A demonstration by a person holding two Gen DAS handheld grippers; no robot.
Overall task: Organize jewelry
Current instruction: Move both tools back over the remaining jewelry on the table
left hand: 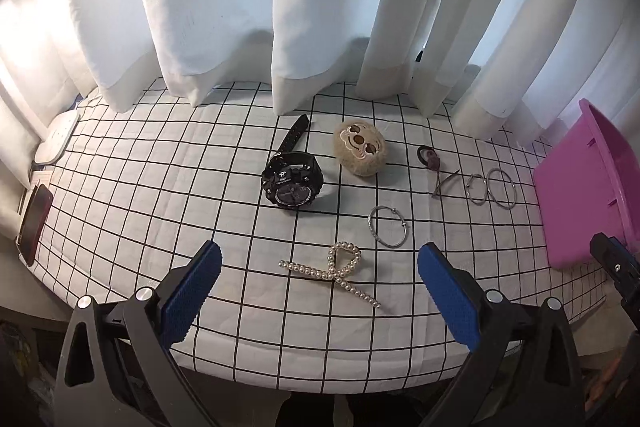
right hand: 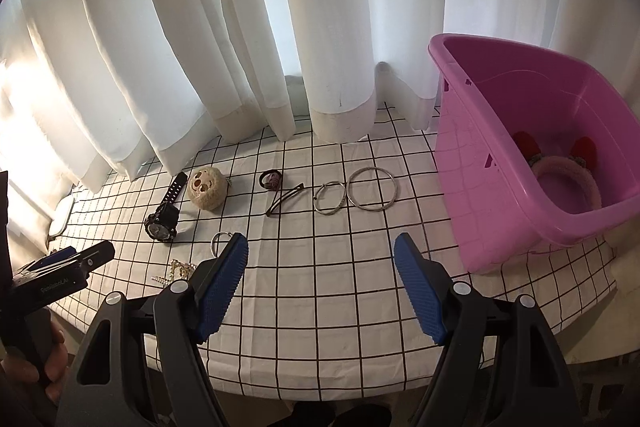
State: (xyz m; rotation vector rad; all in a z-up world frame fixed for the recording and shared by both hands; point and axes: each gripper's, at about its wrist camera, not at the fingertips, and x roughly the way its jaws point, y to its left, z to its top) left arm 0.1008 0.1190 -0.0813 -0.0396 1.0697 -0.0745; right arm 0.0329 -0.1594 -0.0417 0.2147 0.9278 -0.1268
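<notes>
Left wrist view: the left gripper [left hand: 319, 289] is held with its blue-padded jaws spread wide above the near edge of a table covered by a white grid-patterned cloth [left hand: 160, 195]; nothing is gripped. A pearl hair clip [left hand: 334, 273] is seen lying on the cloth between the fingers. Beyond it, an open silver bangle [left hand: 387, 226] is laid, with a black wristwatch [left hand: 292, 183] and a tan plush face charm [left hand: 361, 151] farther back. To the right, a dark hair tie [left hand: 429, 157], a brown hair clip [left hand: 444, 183] and two silver hoop bangles [left hand: 492, 189] are arranged in a row near the pink plastic basket [left hand: 580, 195].

In the right wrist view, the right gripper [right hand: 321, 287] is likewise shown with its jaws parted and nothing between them, over bare cloth just left of the basket. A fuzzy pink headband [right hand: 568, 175] with red ears is seen inside the basket. White curtains [right hand: 280, 27] are hung behind the table.
</notes>
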